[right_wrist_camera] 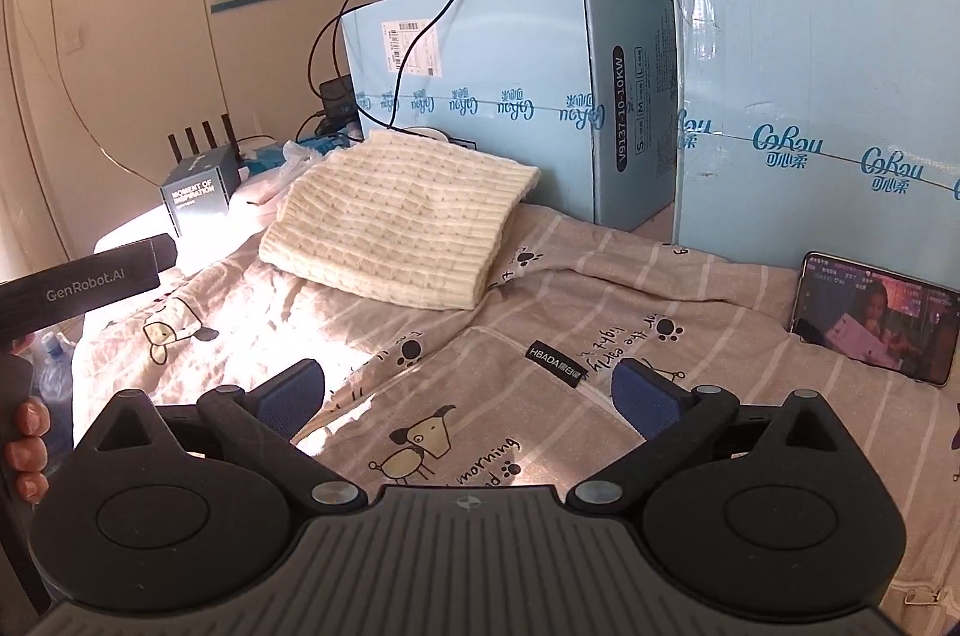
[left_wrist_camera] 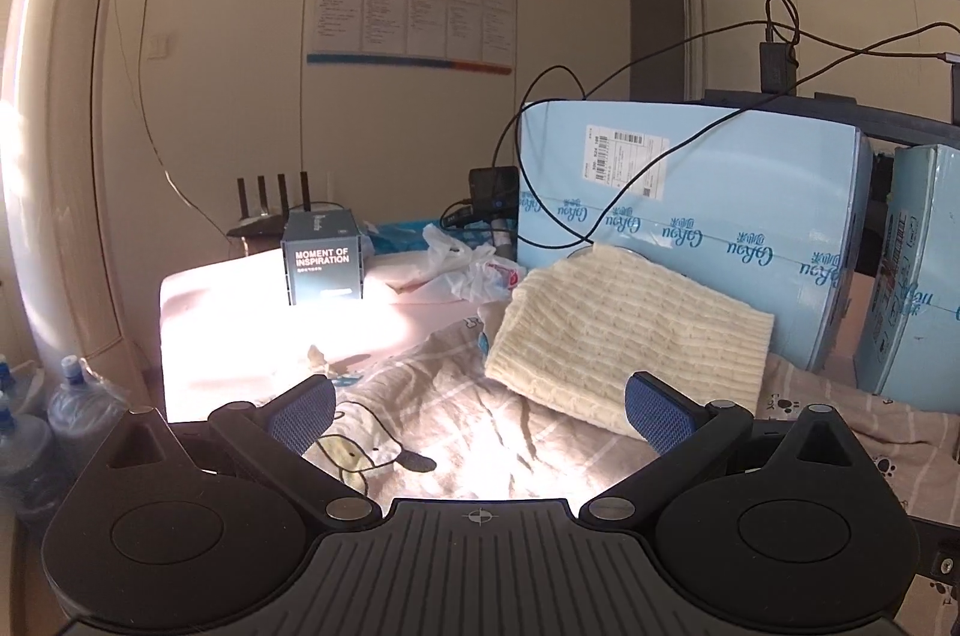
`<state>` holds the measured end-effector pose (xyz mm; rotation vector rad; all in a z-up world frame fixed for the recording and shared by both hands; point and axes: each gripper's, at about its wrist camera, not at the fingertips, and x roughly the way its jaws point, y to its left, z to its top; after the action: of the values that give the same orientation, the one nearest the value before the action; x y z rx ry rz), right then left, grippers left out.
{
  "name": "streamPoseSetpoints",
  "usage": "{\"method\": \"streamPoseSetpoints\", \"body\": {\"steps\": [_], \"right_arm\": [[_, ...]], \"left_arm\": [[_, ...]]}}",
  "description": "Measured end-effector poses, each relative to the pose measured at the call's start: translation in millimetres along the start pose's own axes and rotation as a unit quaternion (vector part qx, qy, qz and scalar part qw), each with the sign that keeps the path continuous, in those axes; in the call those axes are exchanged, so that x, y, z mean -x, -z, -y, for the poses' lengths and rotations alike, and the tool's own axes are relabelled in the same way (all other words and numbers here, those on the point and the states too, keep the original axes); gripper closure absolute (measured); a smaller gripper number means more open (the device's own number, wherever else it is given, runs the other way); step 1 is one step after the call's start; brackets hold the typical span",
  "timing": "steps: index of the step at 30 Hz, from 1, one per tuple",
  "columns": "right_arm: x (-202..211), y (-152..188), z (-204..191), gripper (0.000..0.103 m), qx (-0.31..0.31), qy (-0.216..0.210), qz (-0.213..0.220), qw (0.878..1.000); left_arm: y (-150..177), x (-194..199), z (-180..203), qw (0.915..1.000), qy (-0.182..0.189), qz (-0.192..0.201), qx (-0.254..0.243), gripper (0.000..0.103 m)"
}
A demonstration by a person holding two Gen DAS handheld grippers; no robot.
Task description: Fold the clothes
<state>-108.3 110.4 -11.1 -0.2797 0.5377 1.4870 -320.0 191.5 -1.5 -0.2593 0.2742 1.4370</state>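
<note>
A cream knitted sweater (left_wrist_camera: 630, 330) lies folded on the bed, leaning against a light blue carton; it also shows in the right wrist view (right_wrist_camera: 402, 222). My left gripper (left_wrist_camera: 480, 411) is open and empty, hovering just in front of the sweater's near edge. My right gripper (right_wrist_camera: 468, 393) is open and empty above the beige cartoon-print bedsheet (right_wrist_camera: 540, 312), well short of the sweater. The left gripper's body (right_wrist_camera: 84, 285) appears at the left edge of the right wrist view, with the person's fingers below it.
Two light blue cartons (right_wrist_camera: 510, 96) (right_wrist_camera: 828, 126) stand at the back. A phone (right_wrist_camera: 876, 318) leans against the right carton. A small dark box (left_wrist_camera: 324, 264), a router (left_wrist_camera: 270, 210), a plastic bag (left_wrist_camera: 468, 264) and cables sit at the back left. Water bottles (left_wrist_camera: 78, 408) stand on the floor.
</note>
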Motion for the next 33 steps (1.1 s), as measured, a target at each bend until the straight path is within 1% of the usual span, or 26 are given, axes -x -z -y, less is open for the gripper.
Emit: {"method": "streamPoseSetpoints", "body": {"steps": [2,7,11,13,19,25,33], "right_arm": [[1,0,3,0.0,-0.003,0.006,-0.003,1.0],[5,1,3,0.0,0.006,0.004,-0.007,1.0],[11,2,1,0.0,0.025,0.008,0.0,1.0],[14,2,1,0.0,0.032,0.014,0.008,0.999],[19,0,2,0.0,0.037,0.019,0.018,0.999],[24,0,1,0.0,0.04,0.008,0.022,0.999],[34,-1,1,0.0,0.037,-0.014,0.032,0.999]], "left_arm": [[3,6,1,1.0,-0.002,-0.004,0.002,0.0],[6,27,2,0.9997,0.018,0.013,0.01,0.0],[7,35,7,0.9997,0.011,0.023,0.004,0.0],[7,35,10,0.9997,0.005,0.022,-0.005,0.0],[14,35,14,0.9999,-0.005,0.01,-0.001,0.0],[17,47,21,0.9997,-0.01,0.021,-0.007,0.0],[20,56,29,0.9993,-0.015,0.026,-0.022,0.0]]}}
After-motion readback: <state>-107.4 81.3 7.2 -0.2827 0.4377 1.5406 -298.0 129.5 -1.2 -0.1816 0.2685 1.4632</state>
